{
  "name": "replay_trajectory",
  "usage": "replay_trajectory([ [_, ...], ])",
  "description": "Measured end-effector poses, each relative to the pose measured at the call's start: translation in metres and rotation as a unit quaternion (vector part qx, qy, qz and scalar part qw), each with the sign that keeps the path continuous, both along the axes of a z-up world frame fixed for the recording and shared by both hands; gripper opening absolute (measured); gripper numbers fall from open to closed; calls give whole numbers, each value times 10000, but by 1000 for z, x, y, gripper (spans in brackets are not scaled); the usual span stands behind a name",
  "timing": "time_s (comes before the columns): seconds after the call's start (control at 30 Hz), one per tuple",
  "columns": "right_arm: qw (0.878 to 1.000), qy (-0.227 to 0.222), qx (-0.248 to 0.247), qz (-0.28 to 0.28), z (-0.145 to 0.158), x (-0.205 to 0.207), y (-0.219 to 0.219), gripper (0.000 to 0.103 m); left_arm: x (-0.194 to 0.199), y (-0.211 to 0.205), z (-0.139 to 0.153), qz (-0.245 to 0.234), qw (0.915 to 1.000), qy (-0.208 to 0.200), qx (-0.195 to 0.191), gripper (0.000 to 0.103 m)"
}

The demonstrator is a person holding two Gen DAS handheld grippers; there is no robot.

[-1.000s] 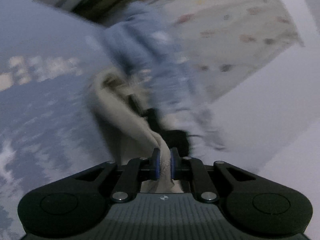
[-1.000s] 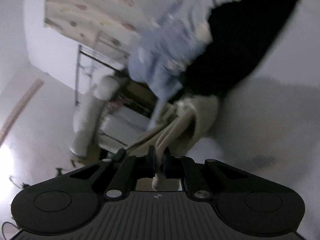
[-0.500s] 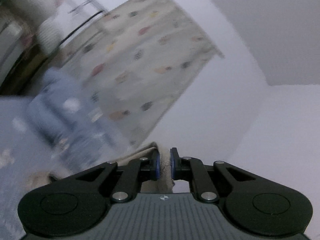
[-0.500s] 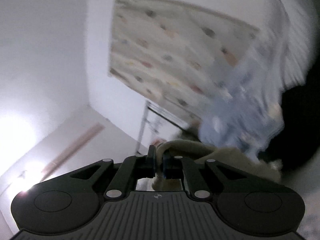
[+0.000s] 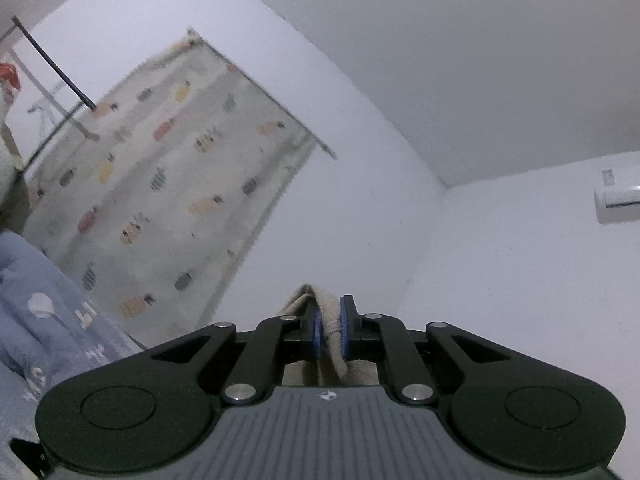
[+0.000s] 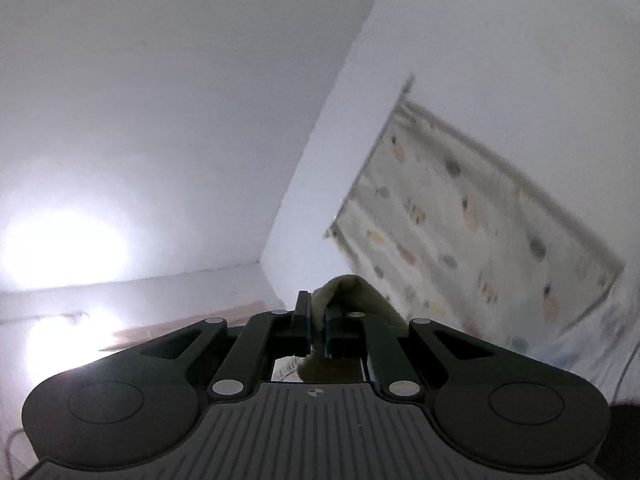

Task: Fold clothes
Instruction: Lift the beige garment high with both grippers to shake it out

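White walls, ceiling and a patterned curtain [image 5: 168,184] fill both views; left tongs [image 5: 331,330] and right tongs [image 6: 318,326] each pinch beige cloth [image 5: 324,312], raised high. Judged step: lifting the garment to spread it; next, lower it flat, grip kept

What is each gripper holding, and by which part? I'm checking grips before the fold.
Both pinch a beige knitted garment: left gripper and right gripper each on a bunched edge.

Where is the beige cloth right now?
The beige cloth is pinched in the left gripper and also in the right gripper, low in the middle of each wrist view, with the patterned curtain behind.
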State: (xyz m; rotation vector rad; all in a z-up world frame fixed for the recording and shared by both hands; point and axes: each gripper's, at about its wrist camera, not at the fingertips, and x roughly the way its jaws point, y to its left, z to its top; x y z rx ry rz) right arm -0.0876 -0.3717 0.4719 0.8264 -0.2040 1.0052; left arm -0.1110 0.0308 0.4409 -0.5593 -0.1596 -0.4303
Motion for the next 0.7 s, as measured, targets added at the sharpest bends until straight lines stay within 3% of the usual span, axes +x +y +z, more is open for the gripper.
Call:
replay_trajectory([
  [0.2, 9955, -15, -446, -836, 25, -25, -61, 8, 25, -56, 16, -319, 9988, 233, 303, 11],
  [0.4, 9810, 13, -674, -1822, 42, -52, -128, 8, 50, -114, 32, -665, 9950, 430, 607, 11],
  [0.53, 9662, -369, -787, -2425, 57, -92, -163, 8, 65, -153, 35, -1142, 9907, -37, 735, 11],
  [0.6, 9634, -364, -880, -2507, 55, -102, -171, 8, 75, -166, 33, -1324, 9882, -131, 758, 11],
  [0.7, 9632, -155, -1065, -2463, 42, -110, -176, 8, 98, -169, 12, -1485, 9849, 239, 862, 11],
])
